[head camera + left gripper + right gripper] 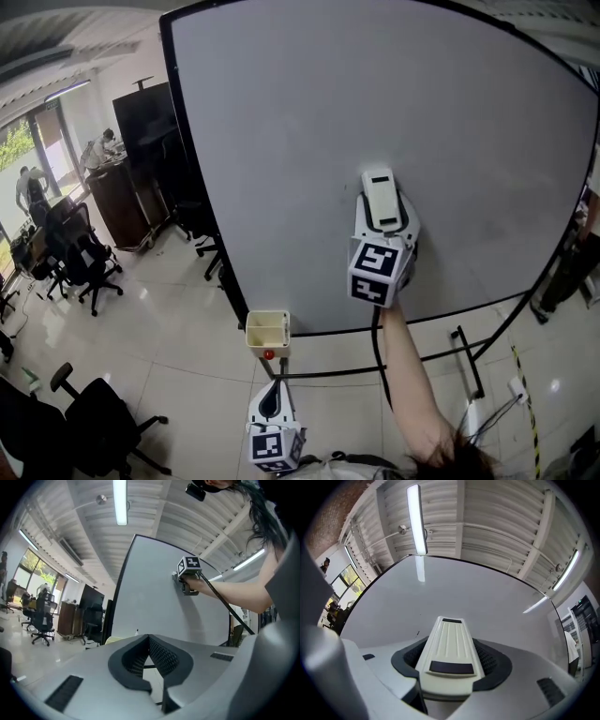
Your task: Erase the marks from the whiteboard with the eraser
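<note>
Right hand-held gripper (382, 220): clamped on eraser (380, 197), against whiteboard (281, 131), toward its 6 o'clock edge. Left hand-held gripper (273, 405): jaws together, empty, low at 6 o'clock. Risk, I judge: uneven pressure tilts the eraser, so marks get skipped.

We're looking at an open-plan office here.
Far left, wheeled office chairs (89, 261) cluster near a bright window (13, 142). A big dark screen (148, 131) stands on a rolling stand, and a freestanding whiteboard (375, 112) fills the middle. We've got glossy floor tiles (169, 356) below and a tube light (120, 501) overhead.
</note>
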`<control>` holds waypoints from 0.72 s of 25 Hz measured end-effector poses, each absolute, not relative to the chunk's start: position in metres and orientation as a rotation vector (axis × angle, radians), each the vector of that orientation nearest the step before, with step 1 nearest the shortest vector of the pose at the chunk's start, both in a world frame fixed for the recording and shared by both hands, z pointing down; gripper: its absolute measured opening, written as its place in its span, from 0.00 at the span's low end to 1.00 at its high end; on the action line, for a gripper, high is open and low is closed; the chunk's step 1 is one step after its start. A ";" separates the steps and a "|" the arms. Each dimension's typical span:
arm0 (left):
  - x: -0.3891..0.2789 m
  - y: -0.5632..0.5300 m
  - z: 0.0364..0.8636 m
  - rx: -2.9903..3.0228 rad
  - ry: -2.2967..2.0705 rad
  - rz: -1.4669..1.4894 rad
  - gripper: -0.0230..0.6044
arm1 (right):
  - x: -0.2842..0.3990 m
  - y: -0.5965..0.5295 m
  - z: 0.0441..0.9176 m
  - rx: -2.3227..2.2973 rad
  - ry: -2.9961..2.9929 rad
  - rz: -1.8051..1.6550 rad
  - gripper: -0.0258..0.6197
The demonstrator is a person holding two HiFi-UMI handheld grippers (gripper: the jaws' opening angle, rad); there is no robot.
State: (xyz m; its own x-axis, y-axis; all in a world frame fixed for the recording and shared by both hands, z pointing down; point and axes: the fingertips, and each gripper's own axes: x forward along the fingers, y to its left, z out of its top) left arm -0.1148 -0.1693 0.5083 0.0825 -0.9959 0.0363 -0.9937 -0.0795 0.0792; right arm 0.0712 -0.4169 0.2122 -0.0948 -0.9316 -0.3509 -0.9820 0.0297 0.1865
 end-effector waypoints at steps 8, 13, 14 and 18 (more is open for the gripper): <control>-0.129 -0.190 0.501 2.311 -2.023 -0.028 0.02 | 0.009 -0.413 0.235 -1.966 2.292 0.583 0.47; -0.130 -0.194 0.501 2.317 -1.989 -0.056 0.02 | -0.083 -0.397 0.271 -1.910 2.512 0.900 0.47; -0.130 -0.195 0.500 2.317 -1.986 -0.062 0.02 | -0.094 -0.396 0.275 -1.898 2.532 0.949 0.47; -0.131 -0.195 0.502 2.317 -1.971 -0.067 0.02 | -0.052 -0.389 0.253 -1.890 2.445 0.828 0.47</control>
State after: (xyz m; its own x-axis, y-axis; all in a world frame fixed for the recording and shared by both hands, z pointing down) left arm -0.1305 -0.1946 0.5022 0.1618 -0.9864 0.0304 -0.9820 -0.1579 0.1033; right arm -0.0524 -0.3892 0.2527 -0.3007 -0.9172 -0.2615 -0.8874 0.1685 0.4292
